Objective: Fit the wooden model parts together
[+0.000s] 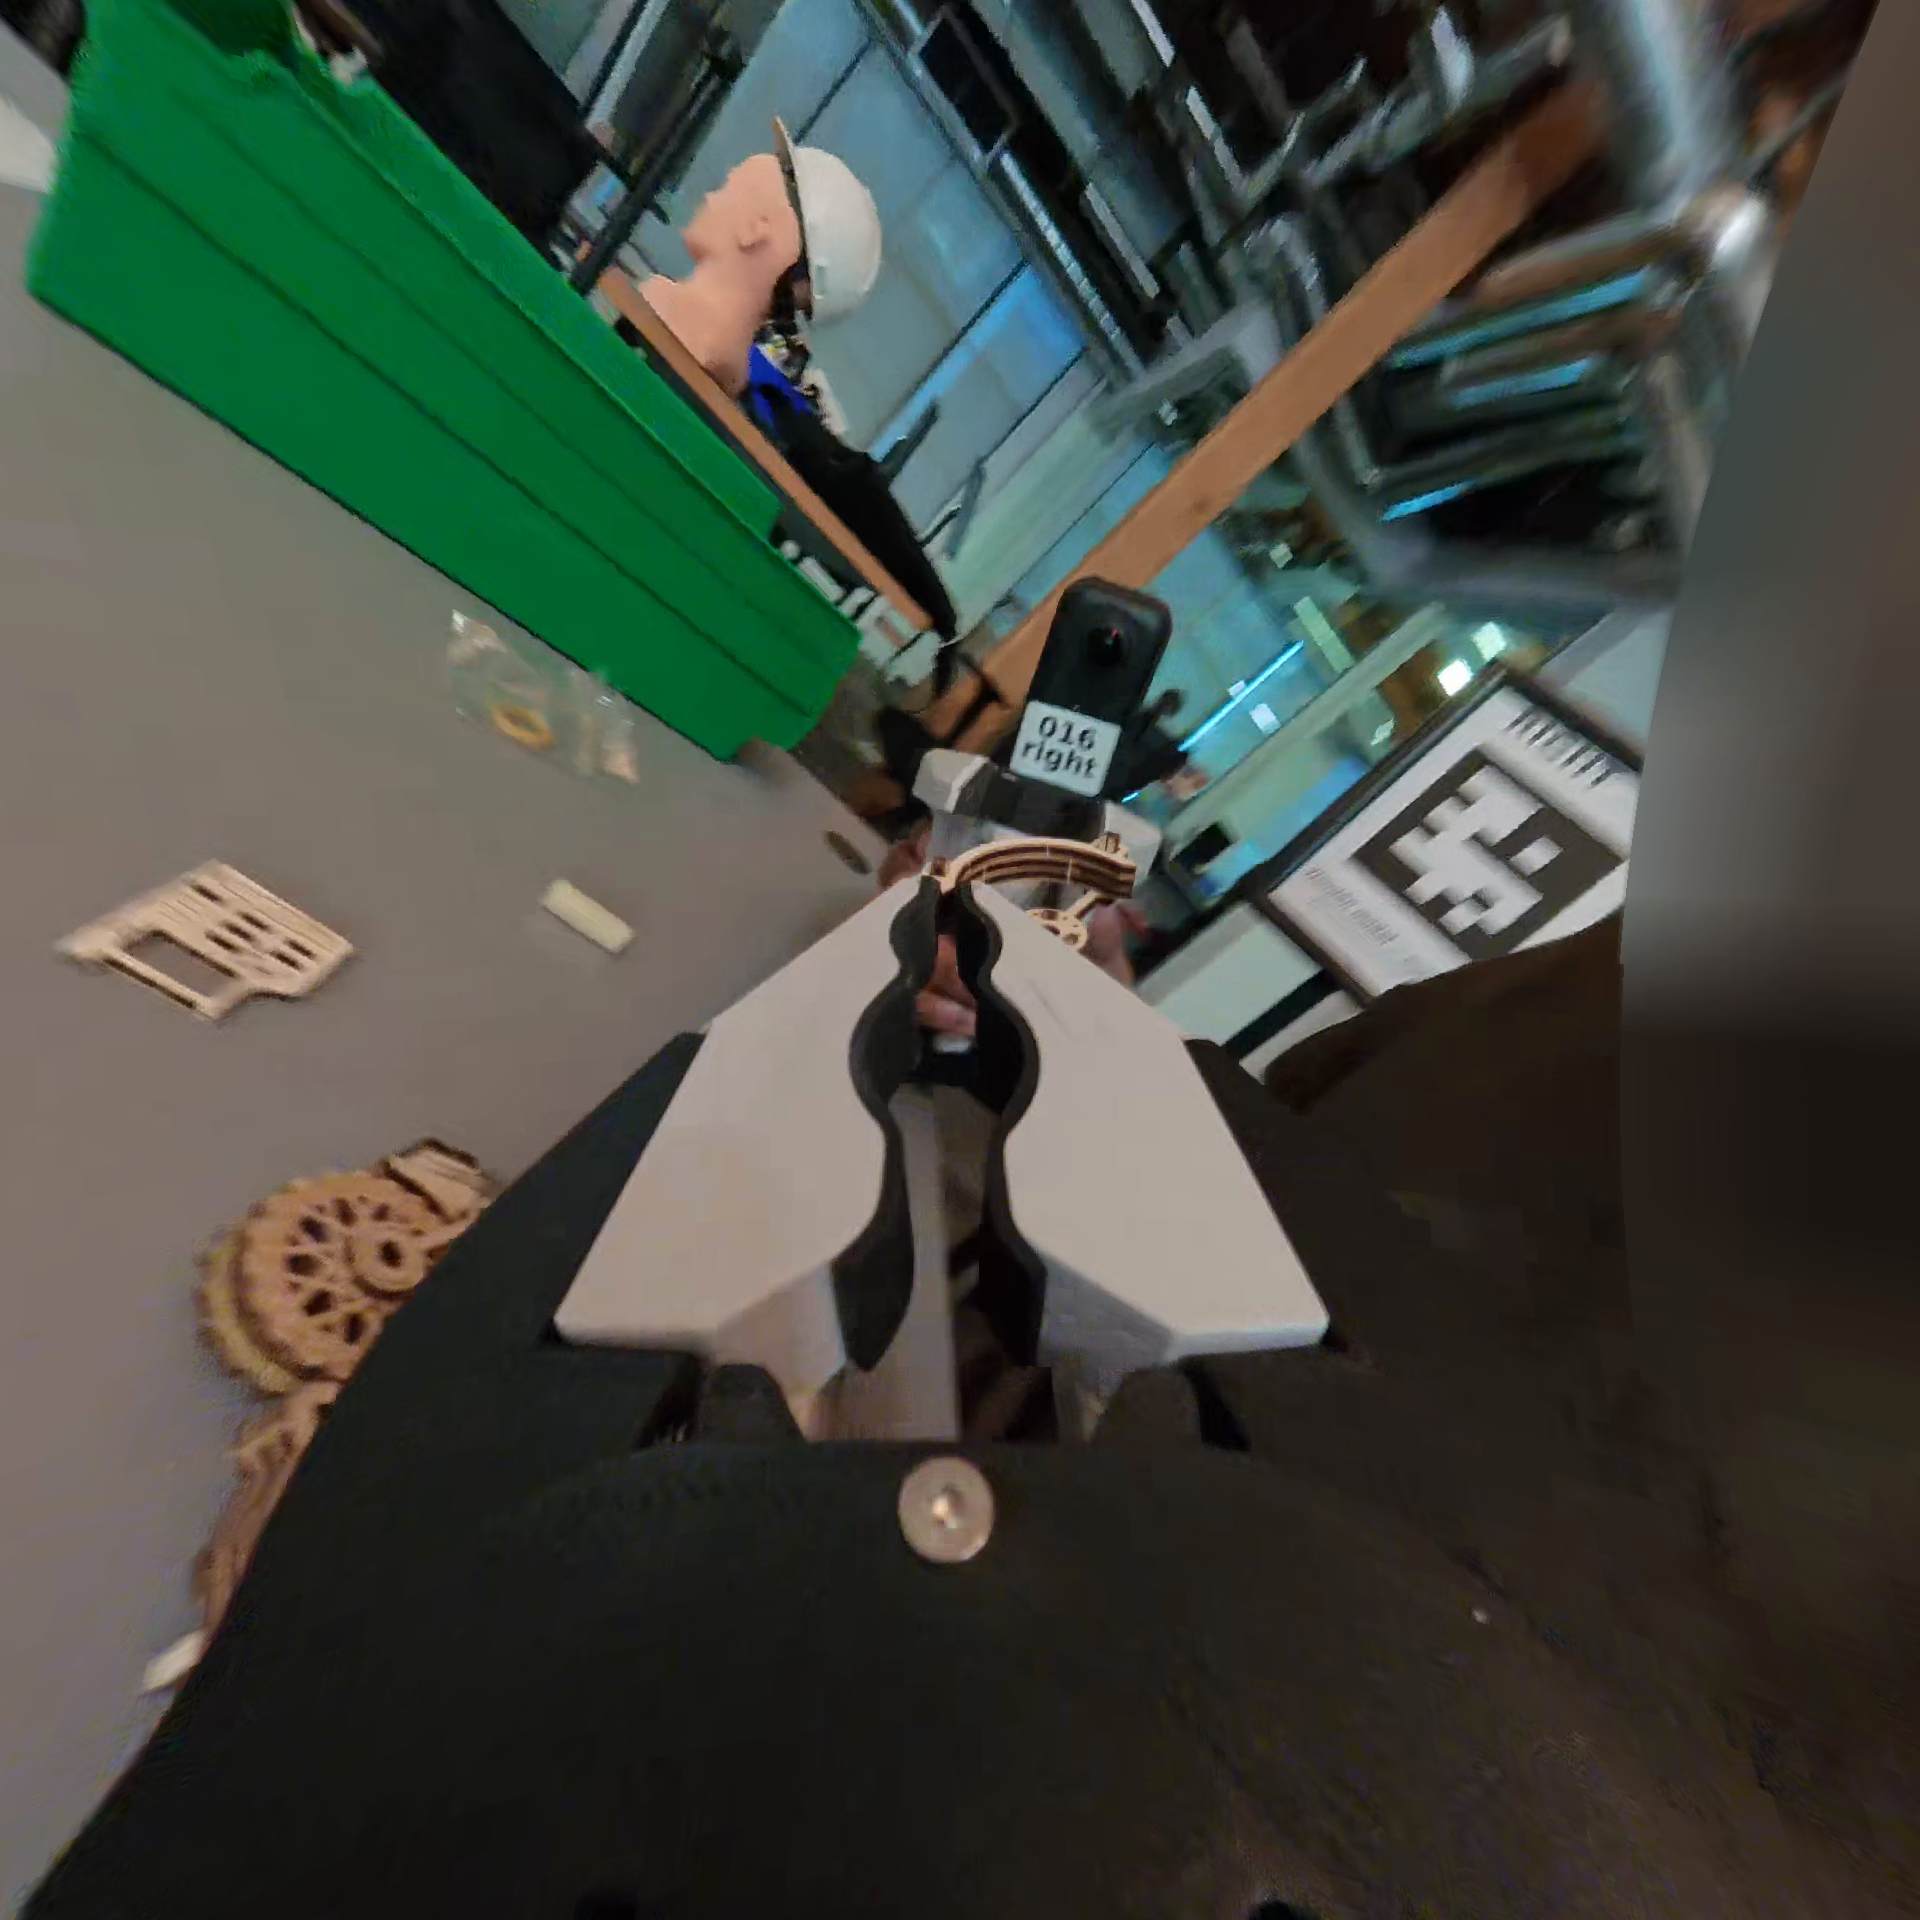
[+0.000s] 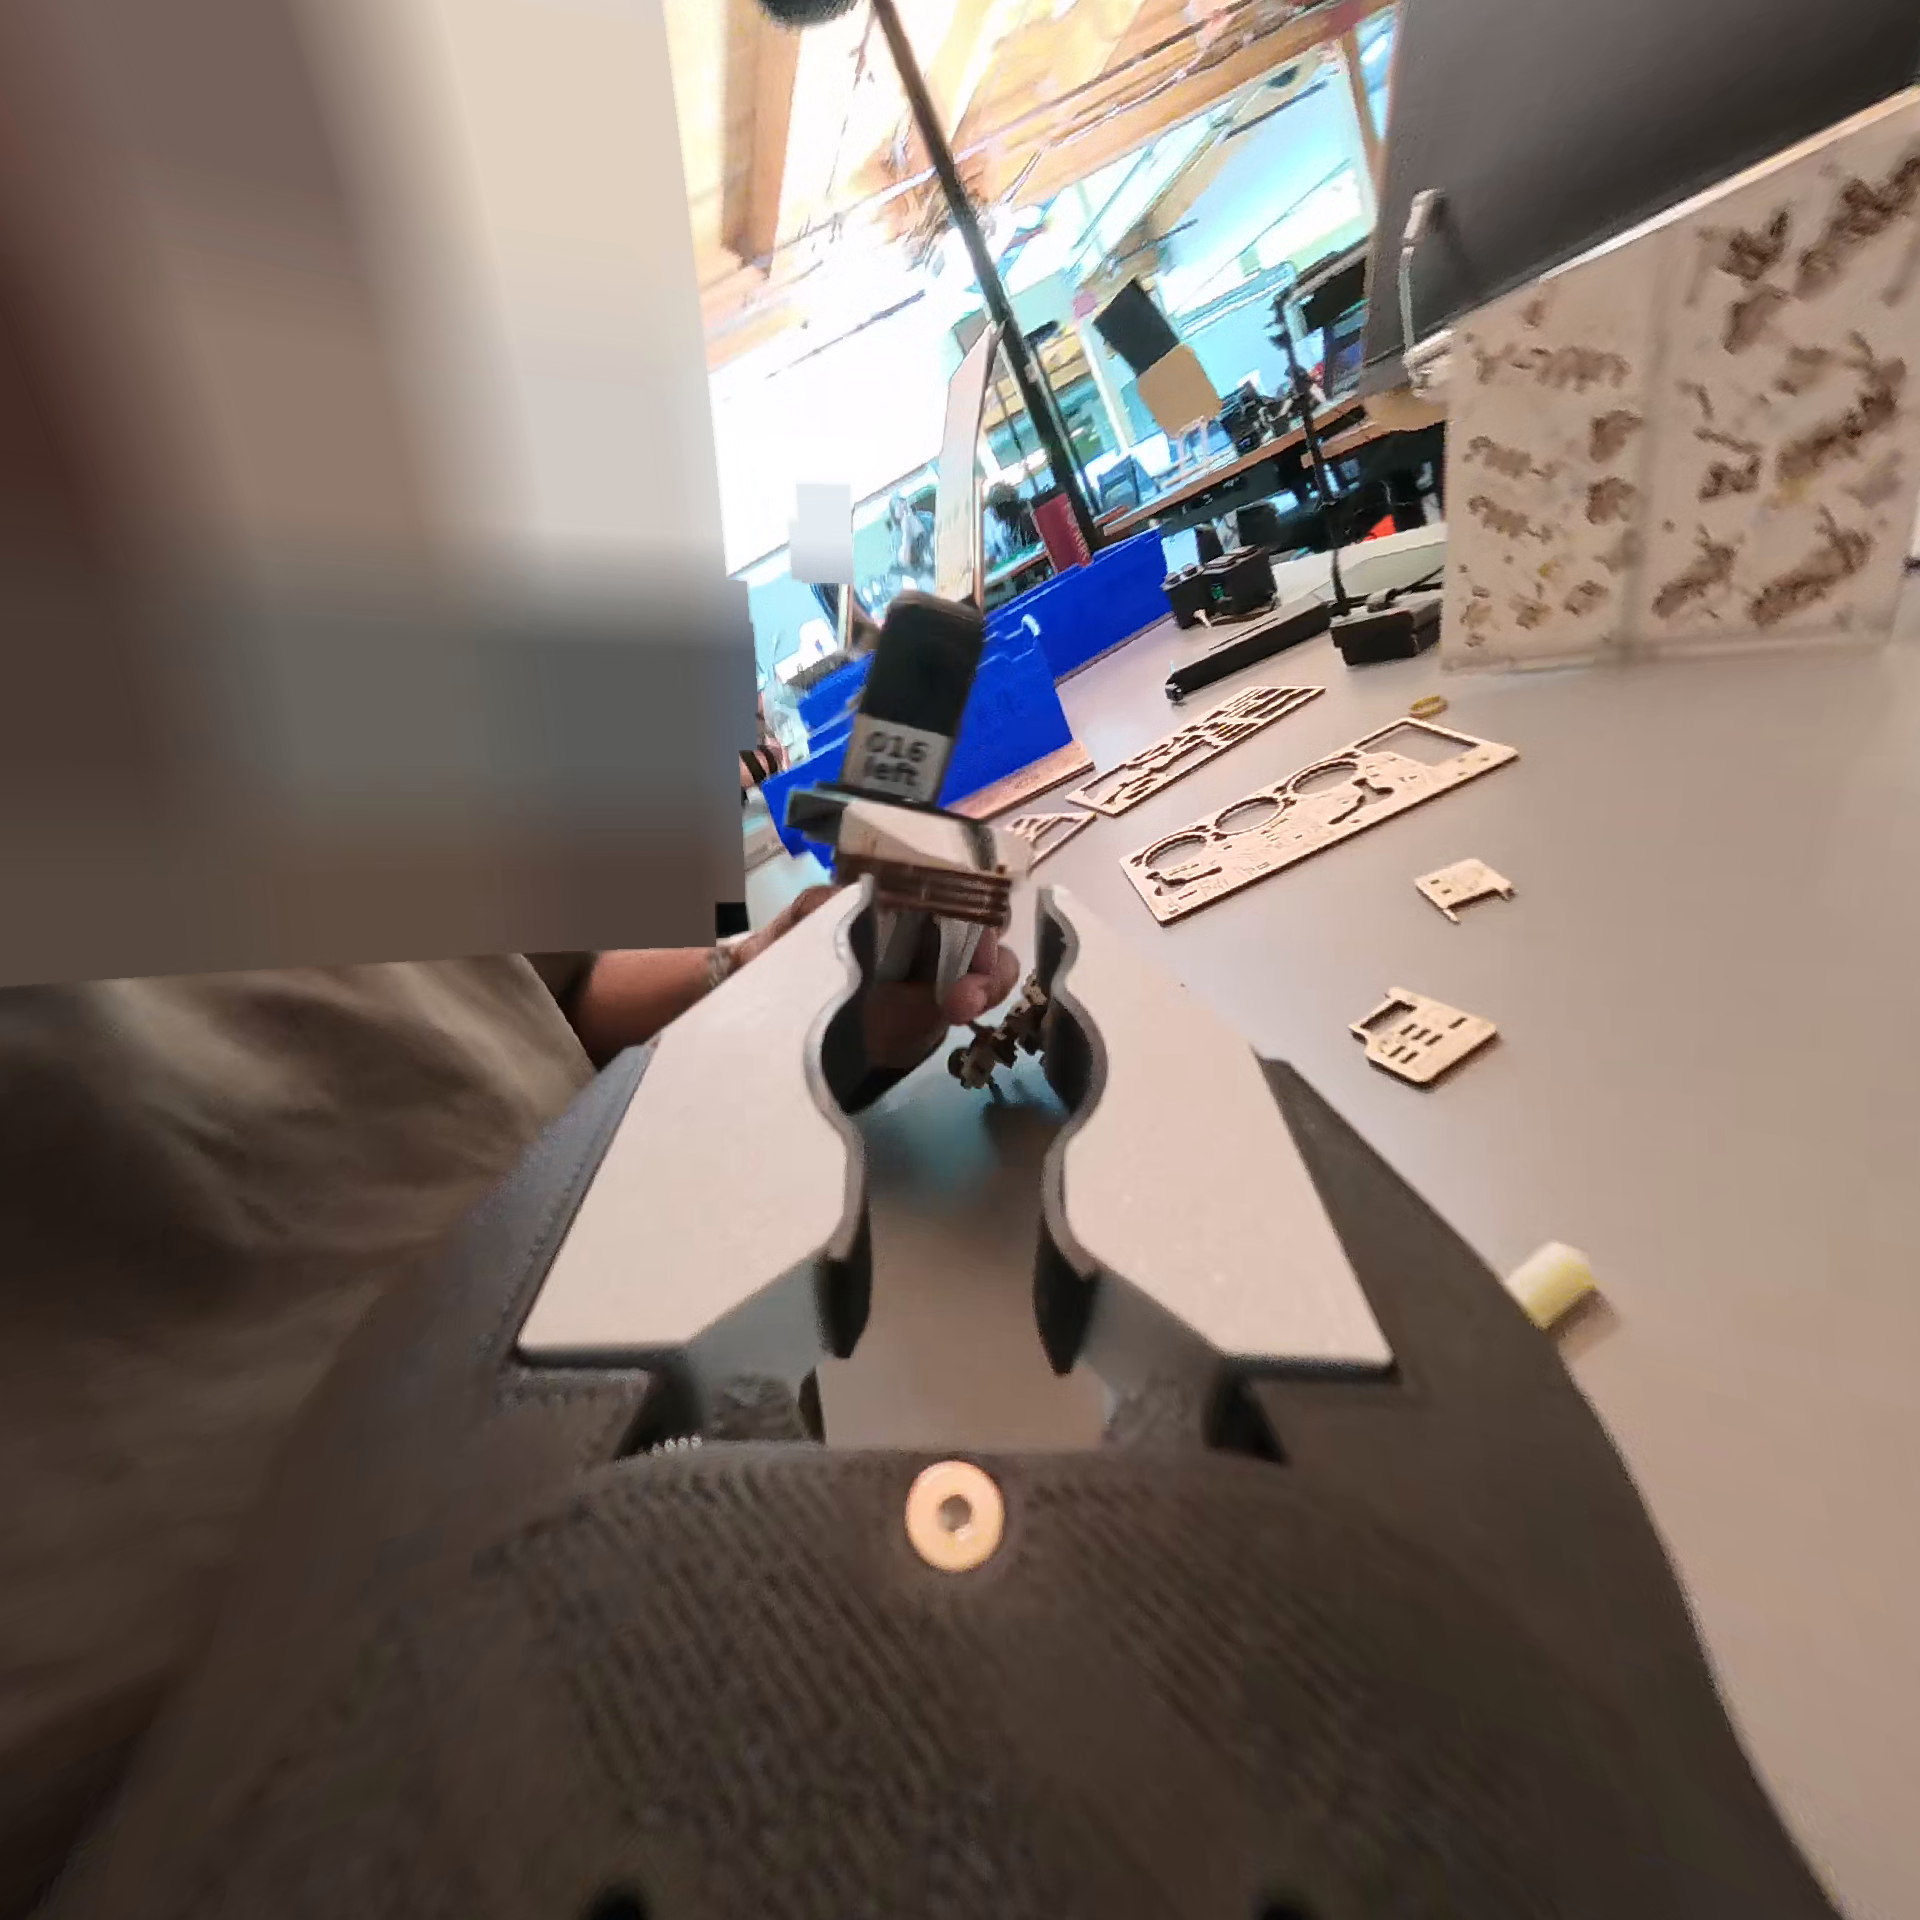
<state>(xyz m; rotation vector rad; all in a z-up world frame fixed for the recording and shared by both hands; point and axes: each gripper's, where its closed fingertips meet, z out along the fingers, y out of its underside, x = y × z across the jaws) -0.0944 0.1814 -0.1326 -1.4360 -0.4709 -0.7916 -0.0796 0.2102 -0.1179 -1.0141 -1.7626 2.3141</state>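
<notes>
So up close, the left gripper [image 1: 940,904] has its grey fingers pinched nearly together at the tips, clamped on the end of a curved layered wooden arch piece [image 1: 1049,868]. It's held up off the grey table [image 1: 312,727] in mid-air, my guess being so the other side can get at it.

In the right wrist view, the right gripper [image 2: 951,914] has its jaws parted, a clear gap between the tips, nothing gripped. The same arch piece [image 2: 945,891] sits right at that gap, edge-on, and below it there's a small wooden gear-and-link bit [image 2: 997,1039] that I can't tell is attached or not. Looks to me like the right one is lining up to take or press on the part.

Lying on the table: a round wooden gear assembly [image 1: 332,1268] low on the left, a small slotted wooden plate [image 1: 208,935], a little pale block [image 1: 587,914], and a clear plastic bag [image 1: 540,696] with small bits in it, one looks like a yellowish ring. On the other side, punched-out wooden sheets [image 2: 1309,821] with empty holes, so parts have come out of those.

Farther back, stacked green bins [image 1: 416,364] and blue bins [image 2: 1039,623]; can't see inside either.
</notes>
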